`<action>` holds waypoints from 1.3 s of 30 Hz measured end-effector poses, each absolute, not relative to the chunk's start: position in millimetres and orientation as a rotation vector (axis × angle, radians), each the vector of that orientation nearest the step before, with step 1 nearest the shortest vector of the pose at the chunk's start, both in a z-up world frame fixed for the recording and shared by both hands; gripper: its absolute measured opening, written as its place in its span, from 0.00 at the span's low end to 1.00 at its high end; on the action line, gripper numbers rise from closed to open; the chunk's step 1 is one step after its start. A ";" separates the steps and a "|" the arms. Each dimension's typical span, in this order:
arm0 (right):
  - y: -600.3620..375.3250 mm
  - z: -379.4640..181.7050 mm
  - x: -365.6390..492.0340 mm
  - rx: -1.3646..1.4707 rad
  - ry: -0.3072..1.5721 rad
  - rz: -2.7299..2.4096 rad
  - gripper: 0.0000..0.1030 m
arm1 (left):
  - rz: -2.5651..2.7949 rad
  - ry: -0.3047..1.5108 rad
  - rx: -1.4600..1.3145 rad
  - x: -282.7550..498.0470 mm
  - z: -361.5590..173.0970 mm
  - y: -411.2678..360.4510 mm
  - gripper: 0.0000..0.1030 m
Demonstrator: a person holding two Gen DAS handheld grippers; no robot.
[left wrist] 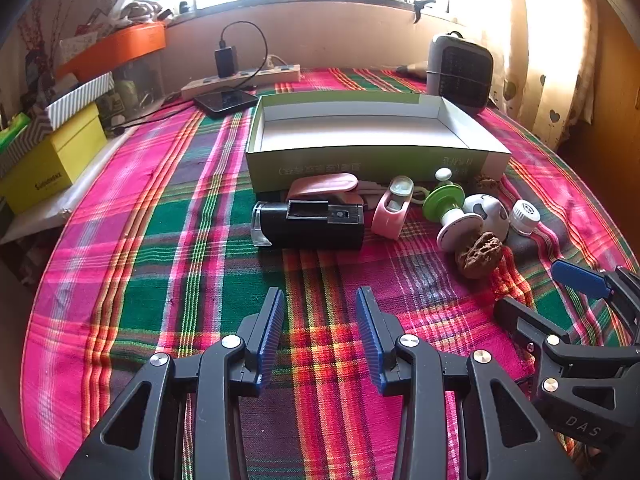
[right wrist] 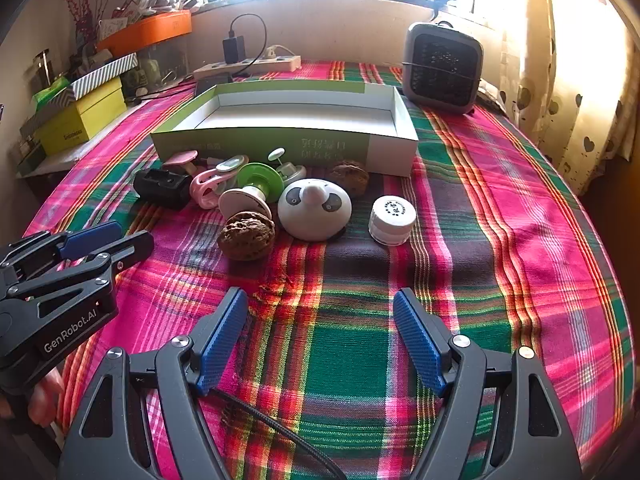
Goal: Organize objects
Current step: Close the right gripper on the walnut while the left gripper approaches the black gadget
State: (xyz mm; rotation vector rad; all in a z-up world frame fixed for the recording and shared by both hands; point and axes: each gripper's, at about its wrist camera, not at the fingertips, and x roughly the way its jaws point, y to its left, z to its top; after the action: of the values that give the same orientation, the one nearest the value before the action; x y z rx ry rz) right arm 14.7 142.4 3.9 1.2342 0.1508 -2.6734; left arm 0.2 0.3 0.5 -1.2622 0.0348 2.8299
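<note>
An open green and white box point(left wrist: 360, 160) point(right wrist: 260, 144) lies on the plaid cloth, nothing showing inside. Along its near wall sit a black device point(left wrist: 308, 226) point(right wrist: 164, 186), a pink clip point(left wrist: 392, 208), a green and white toy point(left wrist: 444, 200), a panda-faced white dome point(right wrist: 314, 208), a white ribbed cap point(right wrist: 392, 220) and two walnuts point(right wrist: 248, 236) point(right wrist: 350, 178). My left gripper point(left wrist: 320, 300) is open over bare cloth, short of the black device. My right gripper point(right wrist: 320, 296) is wide open in front of the dome and cap, holding nothing.
A grey fan heater point(right wrist: 442, 68) stands behind the box at the right. A power strip point(right wrist: 248, 66) with a charger and a dark phone point(left wrist: 226, 100) lie at the back. Yellow and striped boxes point(left wrist: 52, 164) line the left edge. A curtain point(right wrist: 580, 80) hangs on the right.
</note>
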 end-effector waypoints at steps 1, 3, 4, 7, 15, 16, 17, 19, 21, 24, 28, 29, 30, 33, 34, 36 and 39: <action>142.4 4.1 13.9 1.236 0.152 -2.670 0.73 | 2.829 0.039 -1.263 0.0 0.5 0.5 0.34; 143.3 4.6 13.1 1.240 0.143 -2.664 0.73 | 2.828 0.050 -1.257 0.0 0.2 0.6 0.34; 143.6 4.6 12.8 1.241 0.144 -2.660 0.73 | 2.826 0.050 -1.256 0.0 0.1 0.6 0.34; 146.1 5.3 13.6 1.228 0.111 -2.642 0.73 | 2.814 0.045 -1.260 -0.8 0.0 -0.6 0.34; 143.6 12.1 12.8 1.177 0.071 -2.612 0.73 | 2.768 0.051 -1.260 -3.4 1.4 -5.1 0.34; 141.5 12.8 12.3 1.172 0.083 -2.609 0.73 | 2.759 0.044 -1.258 -3.6 1.7 -7.0 0.34; 139.6 13.0 11.6 1.168 0.098 -2.608 0.73 | 2.755 0.036 -1.255 -3.6 1.8 -9.7 0.34; 136.3 13.2 8.0 1.170 0.113 -2.605 0.73 | 2.753 0.029 -1.250 -3.5 1.7 -14.7 0.34; 136.6 12.8 6.4 1.170 0.109 -2.607 0.73 | 2.757 0.022 -1.251 -4.1 1.5 -20.5 0.34; 134.4 12.6 1.9 1.177 0.095 -2.597 0.73 | 2.739 -0.015 -1.246 -5.7 2.3 -28.2 0.34; 126.9 12.4 -1.4 1.173 0.117 -2.576 0.70 | 2.703 -0.041 -1.238 -10.9 3.5 -36.8 0.34; 124.8 12.4 -2.1 1.169 0.123 -2.572 0.70 | 2.694 -0.052 -1.237 -12.5 3.6 -38.8 0.34; 123.1 12.4 -3.1 1.168 0.128 -2.569 0.69 | 2.680 -0.069 -1.237 -15.2 3.7 -41.6 0.34; 119.6 11.1 -7.8 1.175 0.128 -2.561 0.69 | 2.665 -0.101 -1.223 -21.4 6.0 -47.5 0.34; 119.2 10.7 -9.1 1.178 0.123 -2.560 0.69 | 2.659 -0.108 -1.212 -23.3 7.2 -49.0 0.34; 119.2 9.9 -11.9 1.181 0.112 -2.563 0.63 | 2.628 -0.122 -1.191 -28.9 8.8 -51.7 0.34; 117.7 8.1 -13.7 1.192 0.131 -2.571 0.53 | 2.618 -0.107 -1.168 -35.8 11.1 -52.3 0.34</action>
State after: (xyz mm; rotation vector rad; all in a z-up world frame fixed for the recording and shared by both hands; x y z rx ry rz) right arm -13.7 117.7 8.1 1.1917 0.1307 -2.5711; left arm -35.8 -52.3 11.1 -1.1677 -0.1069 2.6182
